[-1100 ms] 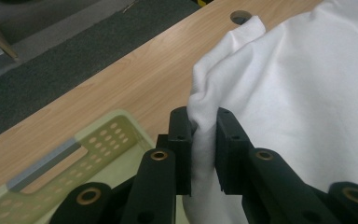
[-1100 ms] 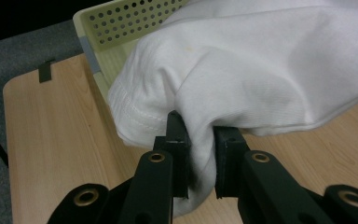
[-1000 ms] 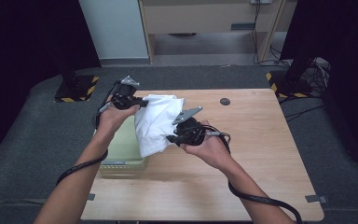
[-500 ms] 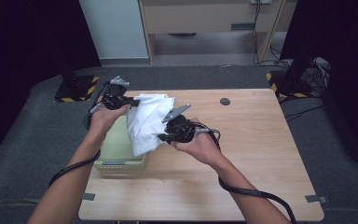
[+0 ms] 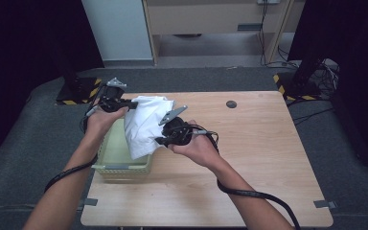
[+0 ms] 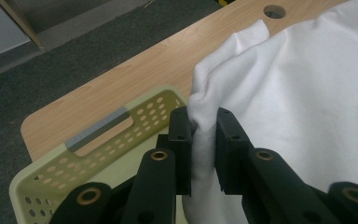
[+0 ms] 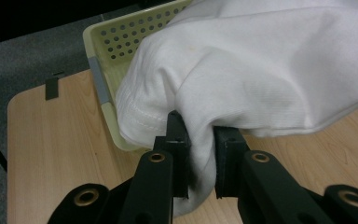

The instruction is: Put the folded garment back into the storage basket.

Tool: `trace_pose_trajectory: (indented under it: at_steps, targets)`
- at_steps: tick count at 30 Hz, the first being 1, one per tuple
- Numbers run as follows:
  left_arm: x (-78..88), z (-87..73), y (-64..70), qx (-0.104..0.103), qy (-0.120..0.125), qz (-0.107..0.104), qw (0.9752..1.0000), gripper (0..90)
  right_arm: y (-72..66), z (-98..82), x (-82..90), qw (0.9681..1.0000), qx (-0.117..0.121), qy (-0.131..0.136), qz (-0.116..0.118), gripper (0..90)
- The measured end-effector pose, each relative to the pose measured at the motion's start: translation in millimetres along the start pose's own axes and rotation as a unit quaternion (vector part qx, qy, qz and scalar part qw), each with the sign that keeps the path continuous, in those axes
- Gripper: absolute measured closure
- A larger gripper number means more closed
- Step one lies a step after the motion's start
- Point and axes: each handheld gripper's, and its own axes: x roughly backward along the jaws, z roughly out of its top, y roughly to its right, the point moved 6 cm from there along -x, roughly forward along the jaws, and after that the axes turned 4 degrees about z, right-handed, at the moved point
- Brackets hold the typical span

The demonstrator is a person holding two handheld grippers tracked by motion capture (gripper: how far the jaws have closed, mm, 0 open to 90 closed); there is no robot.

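One white cloth (image 5: 146, 122), pinched at one end by the left gripper (image 5: 124, 103) and at the other by the right gripper (image 5: 165, 139), hangs over the single yellow-green basket (image 5: 120, 165) near the counter's (image 5: 268, 158) left edge; judged gathered but not yet lowered in.

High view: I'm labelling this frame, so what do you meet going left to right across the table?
Left gripper → white cloth, held over the basket → right gripper → round hole in the tabletop.
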Motion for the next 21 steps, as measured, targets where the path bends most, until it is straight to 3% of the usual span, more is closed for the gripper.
trace_pose_trajectory:
  at_steps: [21]
  targets:
    - [7.2, -14.4, -23.8, 0.015, 0.0, 0.01, 0.9998, 78.8, -8.5, 13.0, -21.8, 0.9998, 0.014, -0.005, 0.01, 79.2]
